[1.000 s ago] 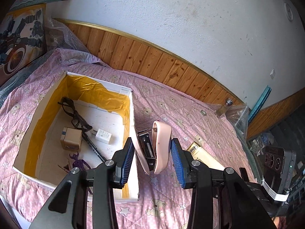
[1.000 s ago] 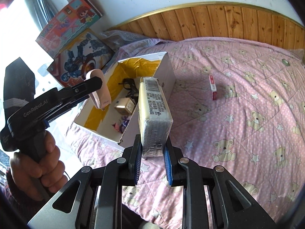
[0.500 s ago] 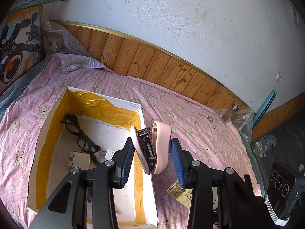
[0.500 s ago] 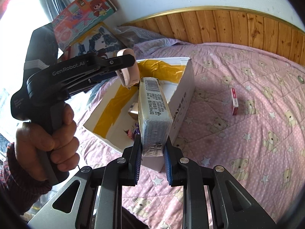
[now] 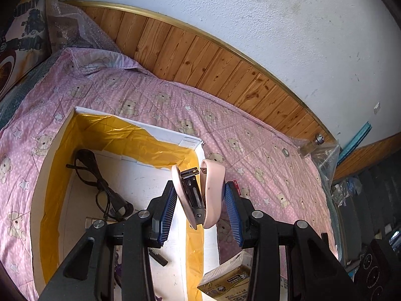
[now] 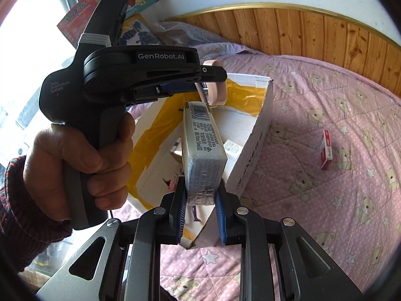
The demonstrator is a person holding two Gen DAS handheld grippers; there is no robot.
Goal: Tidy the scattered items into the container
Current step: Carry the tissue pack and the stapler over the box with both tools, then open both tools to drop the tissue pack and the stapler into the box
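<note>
My left gripper [image 5: 200, 198] is shut on a pink stapler [image 5: 200, 195], held upright above the right wall of the white cardboard box [image 5: 140, 125] with yellow tape lining. Black glasses [image 5: 100, 188] and small items lie inside the box. My right gripper [image 6: 200, 200] is shut on a wrapped tissue pack [image 6: 203, 148], held over the near corner of the box [image 6: 253, 148]. In the right wrist view the left gripper [image 6: 213, 87], gripped by a hand [image 6: 82, 160], hovers over the box with the stapler [image 6: 215, 85]. The tissue pack [image 5: 230, 278] also shows low in the left wrist view.
A small red and white box [image 6: 327, 149] lies on the pink bear-print bedspread [image 6: 325, 100] right of the container. A wooden headboard [image 5: 225, 57] runs behind. Toy boxes [image 6: 112, 7] lean at the left, and a glass bottle [image 5: 312, 146] stands at the bed's far corner.
Both grippers have moved toward and over the box. The left gripper with the stapler now sits above the box's right wall, and the tissue pack hangs over the box's near corner.
</note>
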